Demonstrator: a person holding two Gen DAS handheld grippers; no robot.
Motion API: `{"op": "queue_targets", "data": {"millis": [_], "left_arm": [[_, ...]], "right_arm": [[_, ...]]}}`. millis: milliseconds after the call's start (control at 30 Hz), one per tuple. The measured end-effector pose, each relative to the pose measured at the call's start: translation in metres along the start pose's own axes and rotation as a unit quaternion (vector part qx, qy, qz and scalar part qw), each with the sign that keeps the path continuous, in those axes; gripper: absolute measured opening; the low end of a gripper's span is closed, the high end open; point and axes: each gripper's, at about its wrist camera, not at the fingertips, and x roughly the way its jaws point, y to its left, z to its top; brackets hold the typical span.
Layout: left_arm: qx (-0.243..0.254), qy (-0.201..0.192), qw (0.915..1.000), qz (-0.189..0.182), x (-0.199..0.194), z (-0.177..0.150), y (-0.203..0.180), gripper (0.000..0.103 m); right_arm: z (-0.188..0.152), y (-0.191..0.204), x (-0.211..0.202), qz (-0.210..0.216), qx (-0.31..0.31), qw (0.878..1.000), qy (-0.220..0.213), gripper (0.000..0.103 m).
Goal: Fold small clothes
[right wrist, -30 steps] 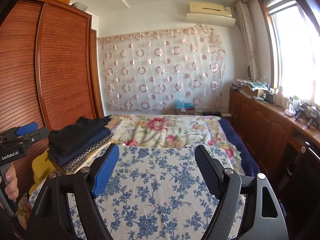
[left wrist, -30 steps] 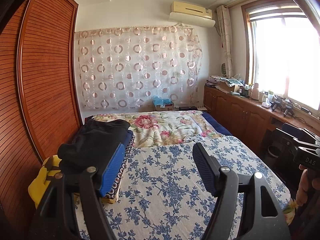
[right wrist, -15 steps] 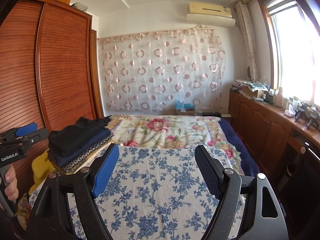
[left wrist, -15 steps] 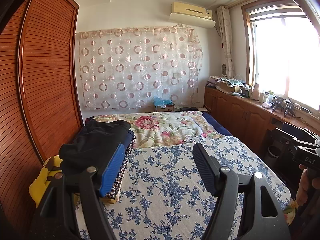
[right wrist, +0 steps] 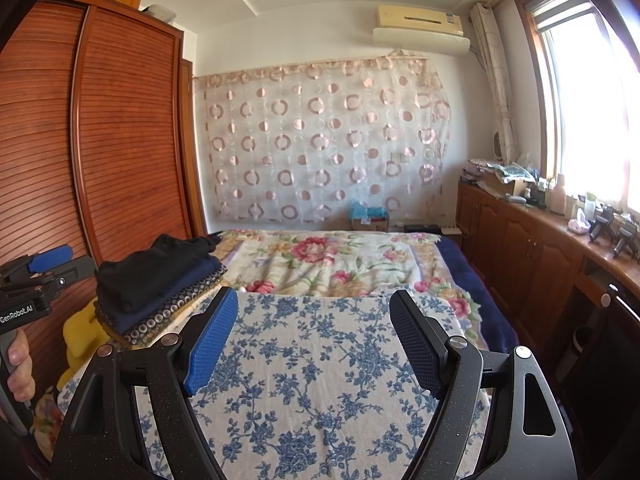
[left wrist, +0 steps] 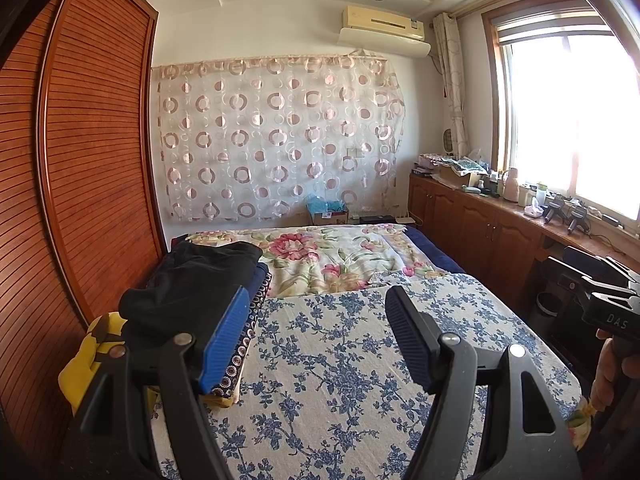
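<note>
Hovering over the blue-flowered bedspread (left wrist: 340,380) with both tools idle: left gripper (left wrist: 310,338) at the lower centre of its frame, jaws spread wide, nothing between them; right gripper (right wrist: 312,340) likewise at lower centre, parted and empty. Looks like a pause between garments rather than a fold in progress, since no loose cloth lies on the spread within either view.

Sitting at the left middle of both frames, on the wardrobe side of the bed: a stack of folded clothes (right wrist: 160,284), black piece on top, navy under it, a ring-patterned layer below, something yellow (left wrist: 80,364) at the very bottom and partly hidden. Judging by that, several pieces probably done already.

Calling next for finding an unfolded garment, none visible here, or for tidying the stack; either way a reach toward the left of frame, with an open jaw brought down flat onto cloth before pinching.

Containers: a cardboard box (right wrist: 370,222) at centre frame past the bed's far end, topped with something blue, contents unclear; a second open box (left wrist: 456,174) on the cabinet top at right, holding patterned fabric as far as can be told.
</note>
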Motion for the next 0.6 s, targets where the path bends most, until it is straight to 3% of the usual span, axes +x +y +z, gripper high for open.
{"op": "queue_targets", "data": {"millis": [600], "left_arm": [[0.0, -0.001, 1.0, 0.0, 0.0003, -0.0005, 0.0007, 0.071]], "right_arm": [[-0.0007, -0.0002, -0.0001, 0.0, 0.0, 1.0, -0.001, 0.08]]}}
